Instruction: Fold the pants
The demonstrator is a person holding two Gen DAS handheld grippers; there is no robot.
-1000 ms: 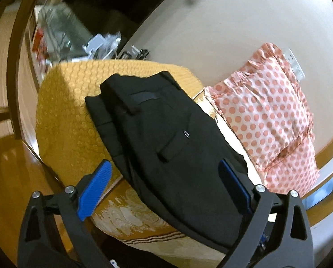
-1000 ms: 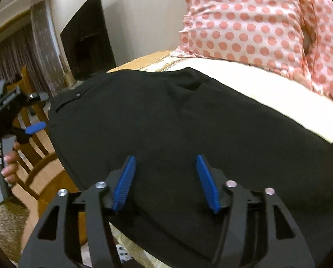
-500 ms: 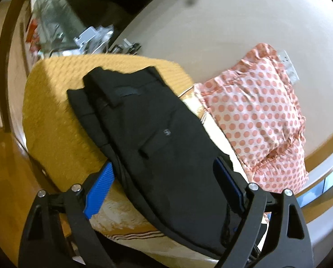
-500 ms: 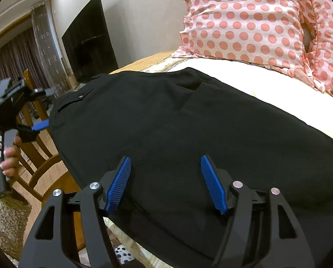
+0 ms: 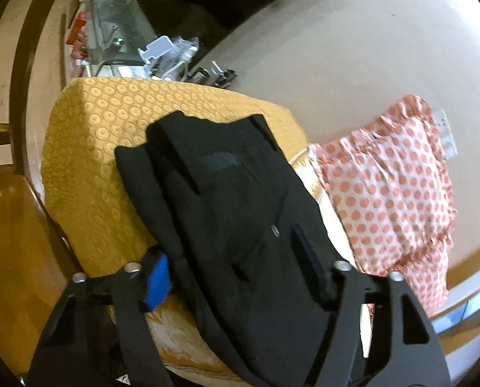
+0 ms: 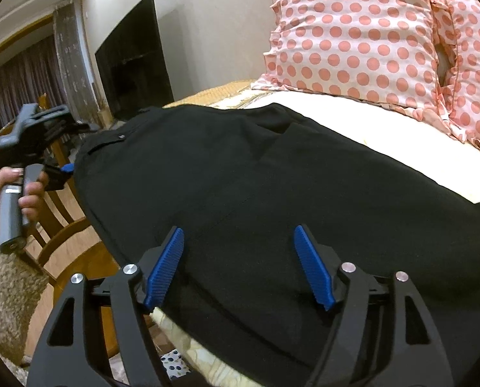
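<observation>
Black pants [image 5: 240, 225] lie spread across a bed [image 5: 88, 167] covered in a yellow circle-patterned spread, running from the frame's centre down to its lower edge in the left wrist view. Their waistband end sits toward the upper middle, with a button and a pocket slit showing on the cloth. In the right wrist view the pants [image 6: 272, 187] fill the middle of the frame, flat on the bed.

The left gripper [image 5: 236, 271] sits at the bottom of its view with the jaws wide — the left blue pad at the pants' edge, the right one over the dark cloth; whether either touches the fabric cannot be told. In the right wrist view this left gripper [image 6: 64, 171] shows at middle left, held by a hand [image 6: 7, 190], its blue tip just beside the pants' edge.

The right gripper [image 6: 243, 264] is at the bottom centre, jaws wide apart above the cloth, gripping nothing.

A pink polka-dot pillow [image 6: 368, 32] rests at upper right, against the wall — at the right edge in the left view [image 5: 394, 187]. A dark television [image 6: 133, 61] stands at upper left.
</observation>
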